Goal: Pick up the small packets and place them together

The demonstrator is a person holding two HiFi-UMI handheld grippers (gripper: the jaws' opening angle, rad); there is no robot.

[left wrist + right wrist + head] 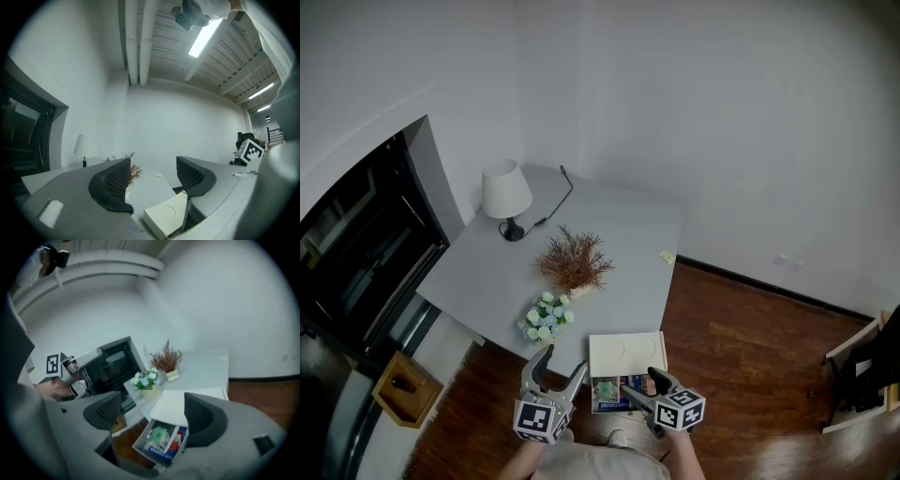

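From my remote seat, the head view gave me the whole bench (497, 272). A white lamp (506, 192) stood at its far left corner with its cord (558, 202) trailing toward the far edge. A dried brown plant (574, 261) stood mid-bench, a bunch of pale flowers (546, 319) sat close to the near edge, and a tiny yellow scrap (667, 256) lay by the right edge. A white box (626, 354) sat at the near right corner. The small packets (614, 392) lay in an open tray that jutted from under it, past the near edge and over the wooden floor (750, 356). The left gripper (561, 361) hung level just left of that tray, released and holding nothing. The right gripper (642, 386) tilted down over the tray, also released, its pads clear of everything. The flowers stood just beyond the left gripper, but nothing lay between the right gripper and the tray. Only the right gripper view showed the packets (159, 437) clearly: a green-labelled one beside red and blue print, framed between the spread jaws. It also showed a dark cabinet (115, 364) behind the flowers. The left gripper view missed the tray, catching only the white box's corner (166, 215), the lamp (84, 146) and the ceiling light (204, 37).
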